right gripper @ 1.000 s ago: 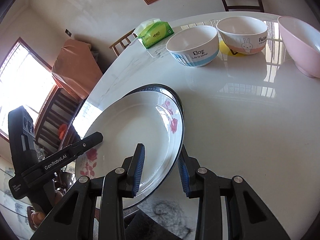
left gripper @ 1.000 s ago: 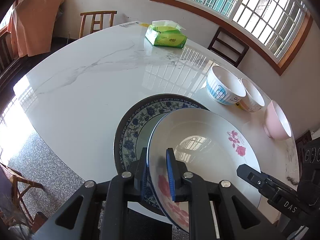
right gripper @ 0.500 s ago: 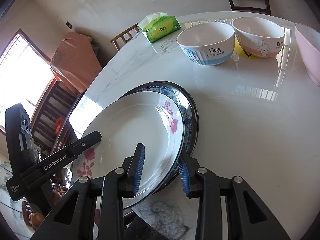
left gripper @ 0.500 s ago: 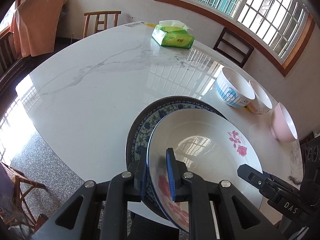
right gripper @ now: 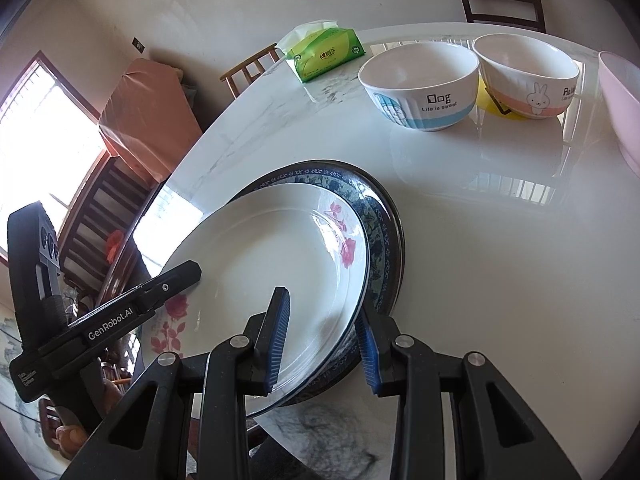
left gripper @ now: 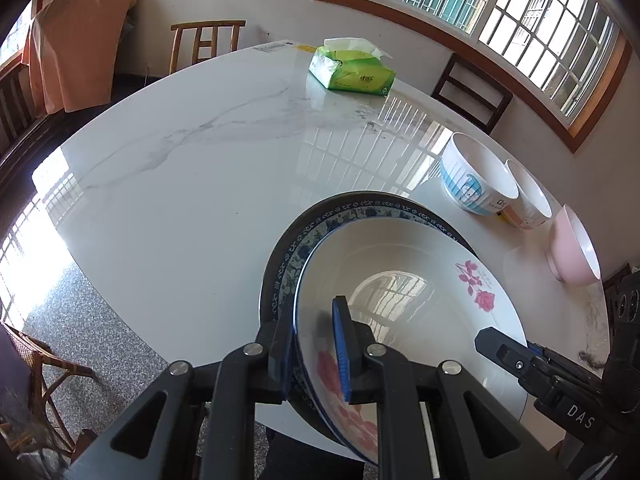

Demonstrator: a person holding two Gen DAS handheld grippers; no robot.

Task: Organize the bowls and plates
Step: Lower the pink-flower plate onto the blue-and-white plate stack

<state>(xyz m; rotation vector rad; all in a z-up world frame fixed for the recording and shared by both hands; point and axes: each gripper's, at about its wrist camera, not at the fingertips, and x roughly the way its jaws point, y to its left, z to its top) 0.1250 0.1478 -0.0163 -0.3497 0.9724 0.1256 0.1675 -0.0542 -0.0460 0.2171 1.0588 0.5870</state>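
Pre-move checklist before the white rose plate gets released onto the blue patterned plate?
1. Left gripper grip on the white rose-printed plate: ok, jaws clamp its near rim.
2. Right gripper grip: not ok, jaws straddle the rim with a visible gap.
3. White plate over the blue-and-white patterned plate: ok, overlapping but offset.
4. White plate seated flat: cannot tell, it looks tilted.
5. Patterned plate fully on the white marble table: not ok, its near rim overhangs the edge.
6. Dog-print bowl, rabbit-print bowl, pink bowl apart from plates: ok.
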